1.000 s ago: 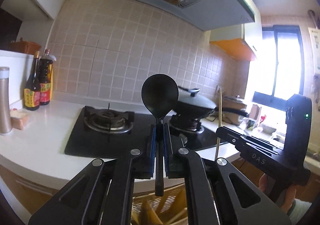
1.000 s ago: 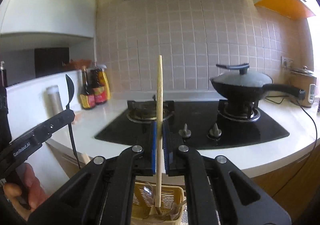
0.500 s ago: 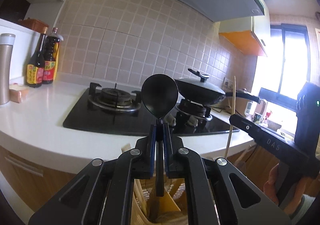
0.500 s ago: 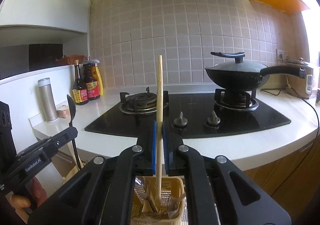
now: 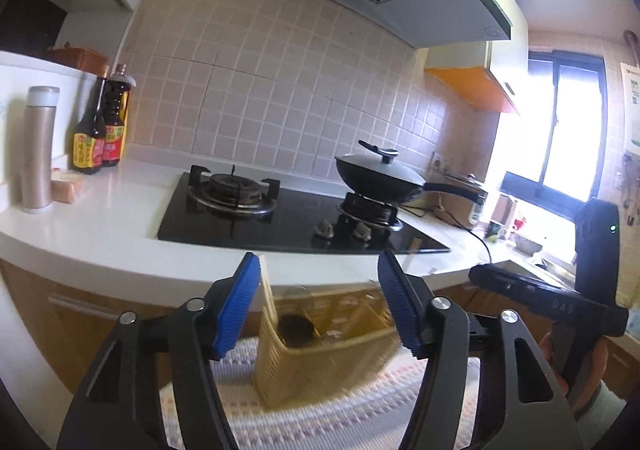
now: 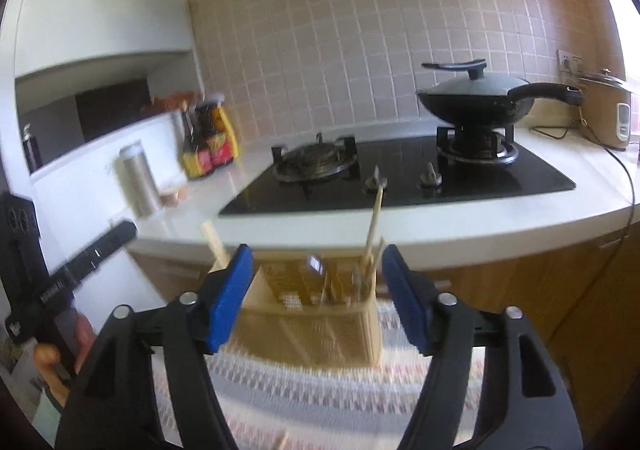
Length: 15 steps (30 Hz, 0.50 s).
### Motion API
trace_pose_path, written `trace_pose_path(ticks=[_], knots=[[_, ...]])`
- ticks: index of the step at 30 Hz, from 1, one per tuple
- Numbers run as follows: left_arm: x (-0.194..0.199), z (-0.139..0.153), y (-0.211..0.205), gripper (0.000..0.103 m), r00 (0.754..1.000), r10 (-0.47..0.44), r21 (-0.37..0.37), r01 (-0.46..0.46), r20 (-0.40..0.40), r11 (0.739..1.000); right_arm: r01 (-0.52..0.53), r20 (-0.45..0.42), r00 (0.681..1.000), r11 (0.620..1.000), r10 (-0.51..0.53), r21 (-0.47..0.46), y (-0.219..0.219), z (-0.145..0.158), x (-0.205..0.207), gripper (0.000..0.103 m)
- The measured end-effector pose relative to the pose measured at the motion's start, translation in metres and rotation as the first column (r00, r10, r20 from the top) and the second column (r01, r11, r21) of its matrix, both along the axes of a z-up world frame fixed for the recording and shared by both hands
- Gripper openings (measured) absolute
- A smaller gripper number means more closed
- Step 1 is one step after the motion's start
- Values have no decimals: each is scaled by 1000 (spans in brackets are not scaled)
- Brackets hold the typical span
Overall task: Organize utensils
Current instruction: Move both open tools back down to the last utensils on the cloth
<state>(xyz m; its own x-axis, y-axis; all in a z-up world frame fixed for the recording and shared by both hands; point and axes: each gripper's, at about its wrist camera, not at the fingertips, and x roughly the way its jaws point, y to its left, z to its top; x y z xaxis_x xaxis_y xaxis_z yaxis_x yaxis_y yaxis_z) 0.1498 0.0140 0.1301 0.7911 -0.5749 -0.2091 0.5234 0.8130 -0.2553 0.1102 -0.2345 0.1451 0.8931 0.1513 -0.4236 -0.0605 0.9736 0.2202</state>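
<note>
A yellow slotted utensil basket (image 5: 320, 362) stands on a woven cloth below the counter; it also shows in the right wrist view (image 6: 312, 326). The black spoon (image 5: 295, 328) sits inside it, bowl end showing. A wooden chopstick (image 6: 374, 222) leans upright in the basket's right corner. My left gripper (image 5: 316, 306) is open and empty just above the basket. My right gripper (image 6: 316, 298) is open and empty above the same basket. Each gripper shows at the edge of the other's view, the right (image 5: 560, 302) and the left (image 6: 68, 274).
A white counter (image 5: 100, 234) carries a black gas hob (image 5: 296, 214), a lidded wok (image 5: 380, 174), sauce bottles (image 5: 100, 130), a metal flask (image 5: 38, 150) and a rice cooker (image 6: 608, 110). A patterned cloth (image 6: 320, 402) lies under the basket. Wooden cabinets stand below the counter.
Both grippers have opened. The left let go of the black spoon and the right let go of the chopstick; both now stand in the basket. Both views dropped lower.
</note>
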Motion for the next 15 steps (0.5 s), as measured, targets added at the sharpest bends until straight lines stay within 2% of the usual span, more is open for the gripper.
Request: trace_pose_path(ticks=[4, 6, 8, 13, 15], knots=[[-30, 14, -4, 61, 997, -15, 86, 21, -73, 996, -9, -156, 988, 1000, 7, -15, 3, 1, -22, 64], [-41, 14, -8, 61, 993, -18, 122, 32, -119, 992, -13, -245, 969, 1000, 11, -8, 2, -7, -30, 64], [-49, 8, -11, 61, 980, -27, 143, 56, -196, 988, -32, -355, 934, 999, 34, 10, 3, -22, -35, 64], [-63, -31, -19, 61, 933, -45, 188, 119, -357, 975, -80, -525, 846, 996, 92, 45, 9, -74, -50, 63], [-67, -55, -23, 60, 911, -42, 204, 136, -411, 969, -111, -563, 818, 992, 121, 52, 17, -97, -60, 54]])
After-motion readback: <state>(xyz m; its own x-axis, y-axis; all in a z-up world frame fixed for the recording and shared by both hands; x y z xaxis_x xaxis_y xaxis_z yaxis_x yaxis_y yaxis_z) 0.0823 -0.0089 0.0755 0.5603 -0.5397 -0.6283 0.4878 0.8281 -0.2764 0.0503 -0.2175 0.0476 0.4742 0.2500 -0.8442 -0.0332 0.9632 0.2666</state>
